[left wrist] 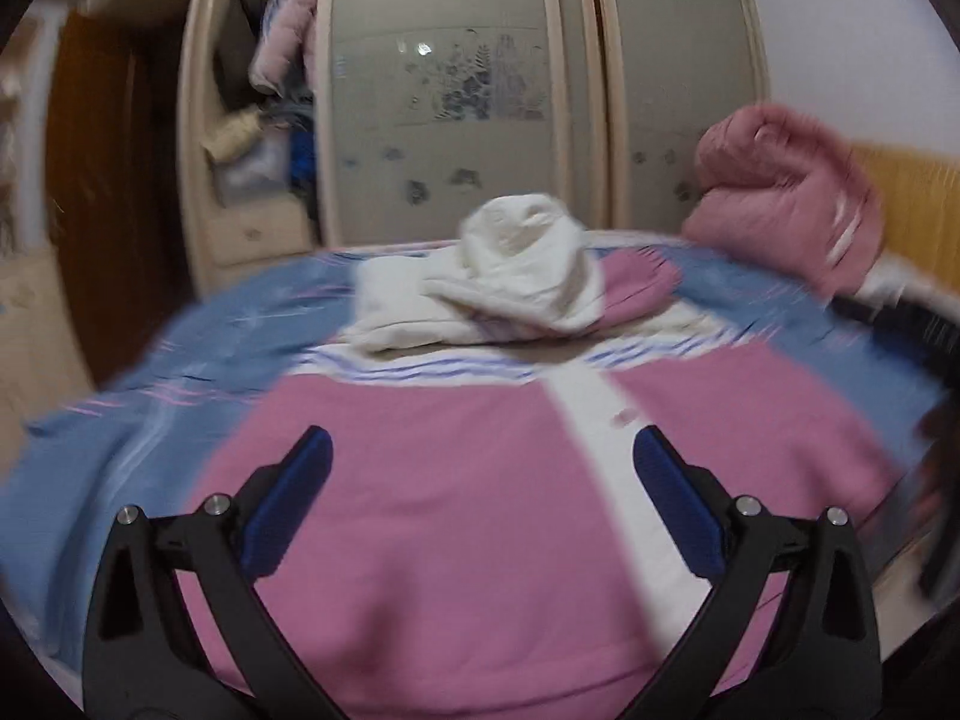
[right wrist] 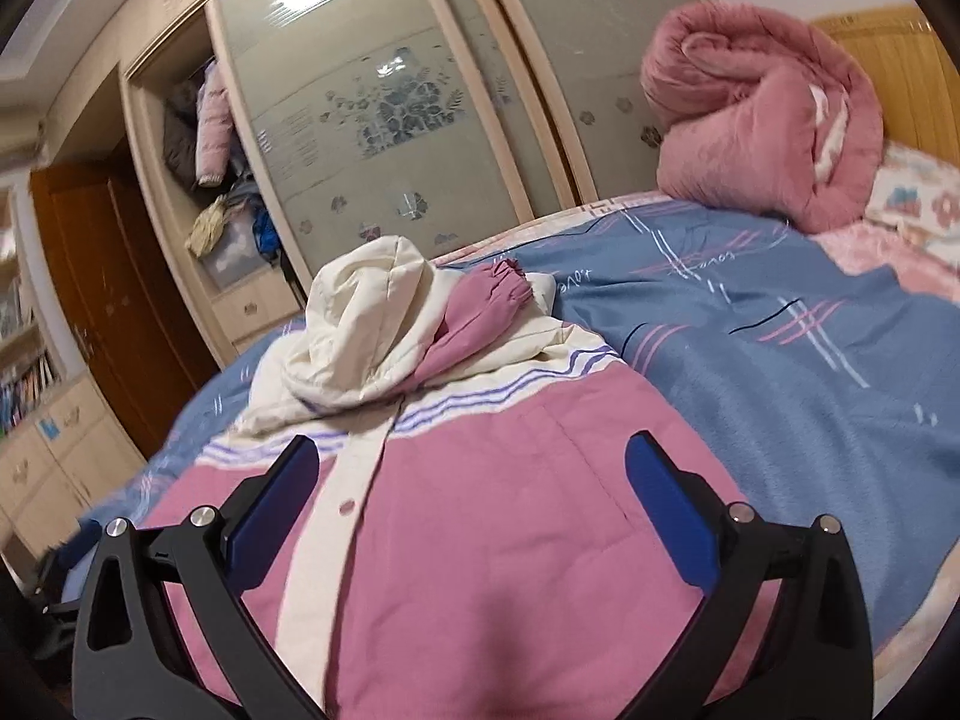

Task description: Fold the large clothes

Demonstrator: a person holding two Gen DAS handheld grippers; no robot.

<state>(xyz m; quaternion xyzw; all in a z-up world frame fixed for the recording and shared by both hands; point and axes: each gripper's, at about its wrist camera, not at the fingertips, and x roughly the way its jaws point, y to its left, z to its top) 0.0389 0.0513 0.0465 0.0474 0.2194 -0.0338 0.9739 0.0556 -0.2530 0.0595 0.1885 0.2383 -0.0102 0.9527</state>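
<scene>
Left wrist: pink jacket [left wrist: 456,480] on bed [left wrist: 120,420]

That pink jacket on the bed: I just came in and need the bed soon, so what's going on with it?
A person is folding it with two hand-held grippers. The pink and cream hooded jacket lies front up on the blue bedspread, one pink sleeve already laid across the cream hood. The left gripper and the right gripper are both open above the jacket, holding nothing.
</scene>
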